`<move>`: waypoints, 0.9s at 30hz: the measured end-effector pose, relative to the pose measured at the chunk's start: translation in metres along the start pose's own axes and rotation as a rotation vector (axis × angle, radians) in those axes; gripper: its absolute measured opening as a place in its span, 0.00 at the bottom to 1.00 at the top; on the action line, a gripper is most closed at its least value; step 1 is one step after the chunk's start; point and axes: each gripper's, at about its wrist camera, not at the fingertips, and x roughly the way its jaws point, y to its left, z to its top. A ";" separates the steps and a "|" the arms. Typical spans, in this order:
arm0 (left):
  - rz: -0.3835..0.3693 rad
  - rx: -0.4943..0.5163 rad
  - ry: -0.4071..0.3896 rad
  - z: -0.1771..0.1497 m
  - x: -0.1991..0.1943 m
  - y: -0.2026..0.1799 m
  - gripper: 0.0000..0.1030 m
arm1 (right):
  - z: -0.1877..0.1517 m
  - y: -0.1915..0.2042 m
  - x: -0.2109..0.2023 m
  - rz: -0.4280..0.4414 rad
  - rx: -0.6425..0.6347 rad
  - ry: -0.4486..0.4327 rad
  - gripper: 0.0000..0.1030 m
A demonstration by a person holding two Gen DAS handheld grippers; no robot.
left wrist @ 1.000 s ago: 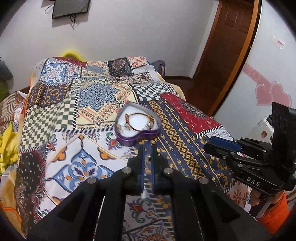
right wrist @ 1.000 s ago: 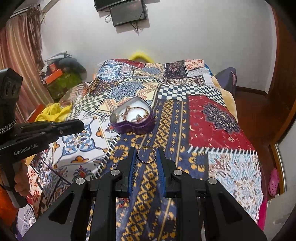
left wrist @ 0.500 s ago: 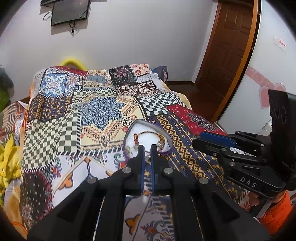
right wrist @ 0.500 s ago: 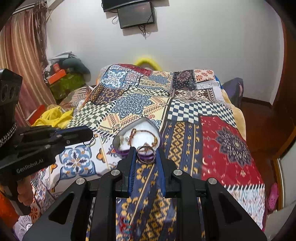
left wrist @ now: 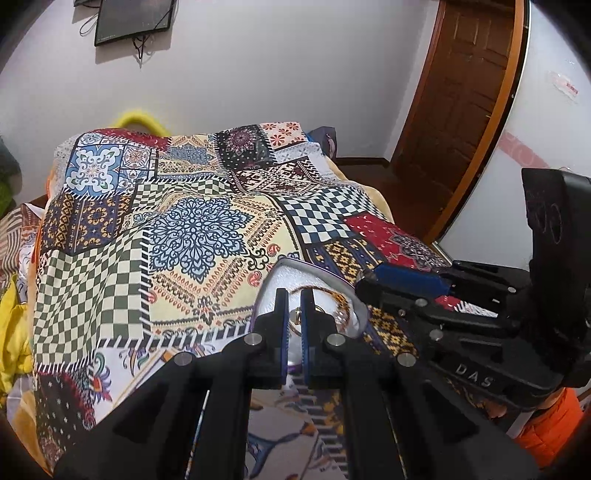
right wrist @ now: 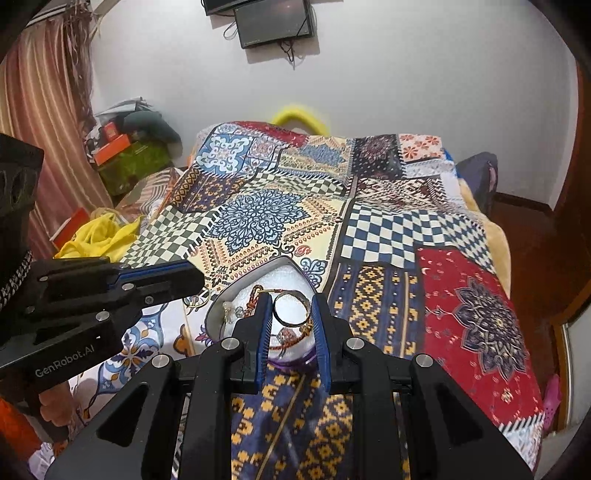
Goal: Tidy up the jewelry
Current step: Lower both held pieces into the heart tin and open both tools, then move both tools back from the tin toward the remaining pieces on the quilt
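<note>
The right tool (right wrist: 291, 314) grips a gold bangle (right wrist: 291, 308) over the heart-shaped jewelry box (right wrist: 240, 291) on the patchwork bed (right wrist: 388, 229). The left tool (left wrist: 294, 314) pinches a small gold piece (left wrist: 294, 320), narrow, above the same box.

Bed with patchwork quilt (right wrist: 258, 221), centre. Dark wall screen (right wrist: 275, 20) on the white wall, far, cables hanging beneath. Yellow curved item (right wrist: 299, 112) at the far end of the bed. Striped curtain (right wrist: 44, 110), left. Yellow cloth (right wrist: 99, 232) left of the bed. Brown wooden door (left wrist: 454, 99), far right.
</note>
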 end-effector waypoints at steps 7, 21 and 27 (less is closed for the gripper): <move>-0.015 -0.010 0.025 0.006 0.019 0.006 0.04 | 0.001 0.001 0.021 0.021 -0.025 0.048 0.19; -0.034 -0.041 0.062 0.008 0.041 0.013 0.04 | 0.001 0.006 0.030 0.020 -0.074 0.073 0.19; -0.037 -0.040 0.067 0.009 0.038 0.014 0.06 | 0.001 0.007 0.031 0.009 -0.079 0.086 0.19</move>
